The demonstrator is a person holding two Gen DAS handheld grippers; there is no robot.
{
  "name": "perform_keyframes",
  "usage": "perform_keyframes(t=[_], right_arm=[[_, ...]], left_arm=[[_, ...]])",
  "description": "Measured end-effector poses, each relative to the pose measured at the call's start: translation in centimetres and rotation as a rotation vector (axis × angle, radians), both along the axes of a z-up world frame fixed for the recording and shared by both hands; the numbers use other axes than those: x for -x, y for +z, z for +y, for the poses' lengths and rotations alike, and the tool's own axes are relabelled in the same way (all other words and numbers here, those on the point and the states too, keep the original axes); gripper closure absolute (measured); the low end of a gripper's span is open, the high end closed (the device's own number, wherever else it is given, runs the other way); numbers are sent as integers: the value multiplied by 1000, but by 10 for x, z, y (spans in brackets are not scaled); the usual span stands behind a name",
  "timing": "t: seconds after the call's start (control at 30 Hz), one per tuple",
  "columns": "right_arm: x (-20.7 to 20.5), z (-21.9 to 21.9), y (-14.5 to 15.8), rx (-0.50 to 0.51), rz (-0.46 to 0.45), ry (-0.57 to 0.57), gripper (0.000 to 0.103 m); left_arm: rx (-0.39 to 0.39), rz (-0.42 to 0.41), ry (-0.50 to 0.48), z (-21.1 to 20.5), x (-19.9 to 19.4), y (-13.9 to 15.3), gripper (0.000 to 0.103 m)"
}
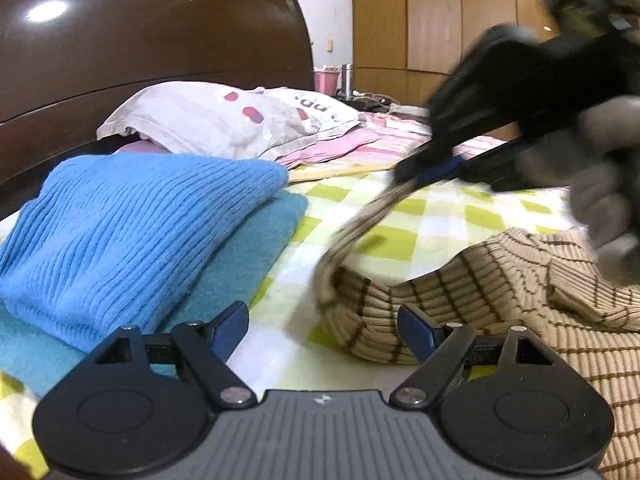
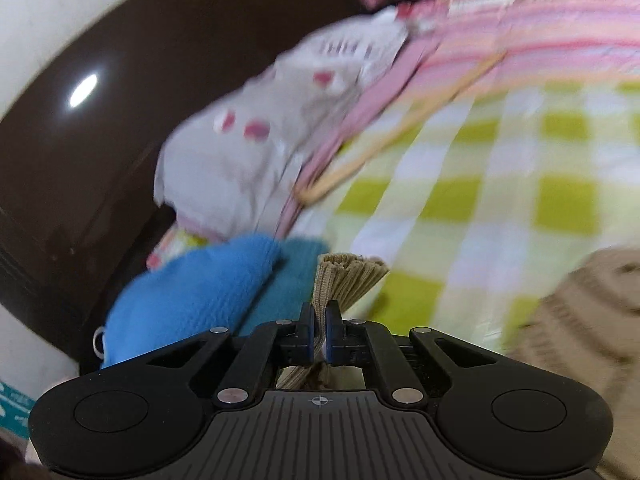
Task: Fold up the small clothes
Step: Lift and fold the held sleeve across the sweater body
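Right gripper [image 2: 319, 330] was clamped on a bunched edge of the beige striped knit [image 1: 500, 292], lifting it off the checked bedsheet [image 1: 420, 220] while the rest lay crumpled toward the sheet's right side; left gripper [image 1: 322, 330] sat with fingers apart, holding nothing, just beside the knit's near fold. To fold well, I'd judge the left should pinch the matching edge so the cloth carries over taut and even. Counted: one beige knit, two folded blue pieces [image 1: 132, 232] stacked at the left edge, one pillow [image 1: 224, 120].
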State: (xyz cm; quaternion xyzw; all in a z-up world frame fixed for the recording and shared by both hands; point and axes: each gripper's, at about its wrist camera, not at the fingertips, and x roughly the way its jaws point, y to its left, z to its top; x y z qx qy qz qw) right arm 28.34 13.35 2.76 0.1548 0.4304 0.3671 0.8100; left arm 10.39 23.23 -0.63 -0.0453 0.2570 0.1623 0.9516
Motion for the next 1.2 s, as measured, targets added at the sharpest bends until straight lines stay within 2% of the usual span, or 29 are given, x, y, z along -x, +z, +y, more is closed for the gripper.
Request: perform_keyframes(t=[0.23, 0.33, 0.47, 0.63, 0.77, 0.9, 1.0, 1.1, 1.2], right_arm=[[10, -113, 60, -15, -112, -187, 98], [20, -160, 75, -8, -153, -258, 98], [36, -215, 79, 18, -178, -344, 98], [51, -281, 61, 81, -190, -495, 98], [67, -319, 39, 68, -169, -551, 98], [65, -341, 11, 157, -129, -587, 98], [64, -359, -7, 130, -74, -623, 98], [65, -365, -16, 112, -61, -630, 97], [69, -366, -19, 167, -61, -644, 92]], left_arm=[[-10, -28, -53, -13, 1, 5, 16], [-9, -44, -70, -17, 2, 8, 16], [-18, -57, -96, -27, 6, 10, 15], [-49, -55, -153, -44, 7, 8, 15], [-70, -48, -201, -59, 8, 4, 15], [-95, -34, -236, -75, 9, 0, 15], [-97, -26, -250, -83, 11, -1, 15], [-99, -27, -245, -91, 11, 1, 15], [-111, -27, -249, -98, 10, 4, 15]])
